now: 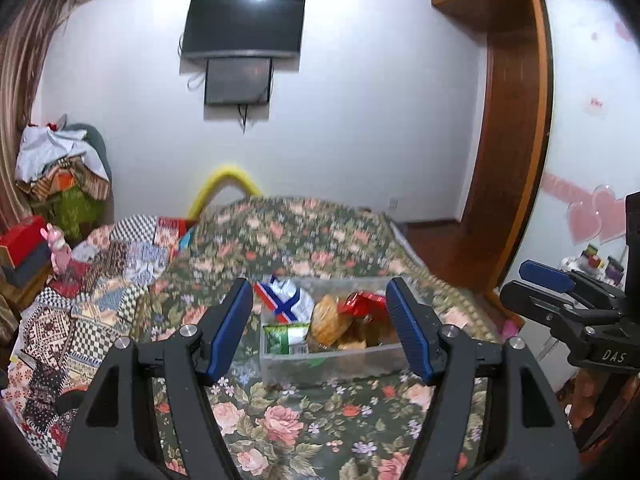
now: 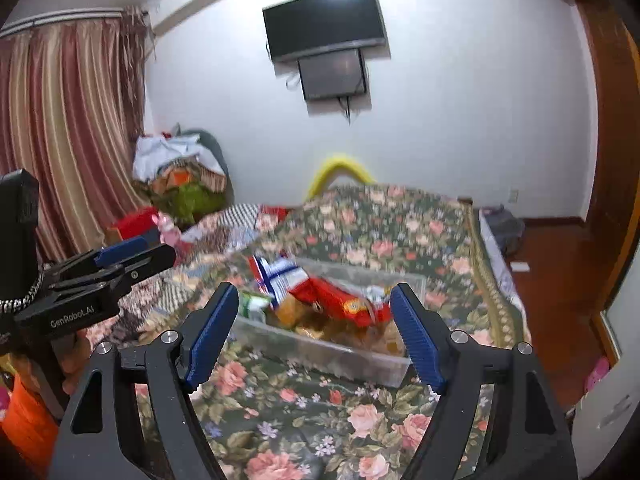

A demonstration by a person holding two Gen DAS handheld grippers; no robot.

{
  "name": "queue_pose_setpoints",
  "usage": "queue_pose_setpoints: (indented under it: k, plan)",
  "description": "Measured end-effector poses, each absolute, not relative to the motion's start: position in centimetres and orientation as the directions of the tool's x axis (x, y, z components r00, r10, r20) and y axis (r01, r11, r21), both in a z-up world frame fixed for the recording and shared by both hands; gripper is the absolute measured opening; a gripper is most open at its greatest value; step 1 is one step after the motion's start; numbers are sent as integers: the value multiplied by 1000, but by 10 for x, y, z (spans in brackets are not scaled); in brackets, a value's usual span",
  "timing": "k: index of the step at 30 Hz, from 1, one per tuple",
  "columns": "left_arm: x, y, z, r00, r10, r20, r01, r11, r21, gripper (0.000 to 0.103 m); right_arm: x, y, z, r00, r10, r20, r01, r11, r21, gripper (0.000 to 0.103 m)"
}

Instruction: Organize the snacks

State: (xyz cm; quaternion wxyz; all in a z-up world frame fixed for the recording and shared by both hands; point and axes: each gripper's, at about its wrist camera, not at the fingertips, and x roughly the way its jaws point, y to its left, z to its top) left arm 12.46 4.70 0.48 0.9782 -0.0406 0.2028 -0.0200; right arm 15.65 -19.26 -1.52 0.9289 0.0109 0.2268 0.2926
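The clear rectangular plastic bin [image 1: 332, 364] sits at centre frame on the floral bedspread [image 1: 280, 420], holding 4 or more snack packets [image 1: 328, 320]. Left gripper [image 1: 320, 328] and right gripper [image 2: 316, 332] hover released, grasping nothing. Judged near completion; next move needs a stray packet located.

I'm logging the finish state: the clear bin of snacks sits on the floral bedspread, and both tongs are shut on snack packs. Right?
Not quite. The bin of snacks does sit on the bedspread, but both wrist views show the left tongs and right tongs open and empty, held short of the bin.
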Motion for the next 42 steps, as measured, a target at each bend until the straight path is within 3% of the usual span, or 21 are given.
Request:
queue_pose_setpoints:
  k: [6, 9, 15, 42]
  plan:
    - [91, 37, 25, 952, -35, -304, 17, 998, -62, 82, 130, -201, 6, 766, 550, -332, -530, 833, 159, 93]
    - [79, 32, 30, 962, -13, -273, 0, 999, -48, 93, 126, -203, 9, 782, 542, -309, -517, 840, 165, 103]
    - [69, 27, 29, 965, -5, -261, -5, 999, -37, 102, 120, -203, 9, 810, 506, -297, -487, 862, 140, 103]
    - [66, 25, 25, 962, -8, -273, -5, 999, -47, 103, 112, -206, 4, 824, 480, -300, -471, 876, 105, 103]
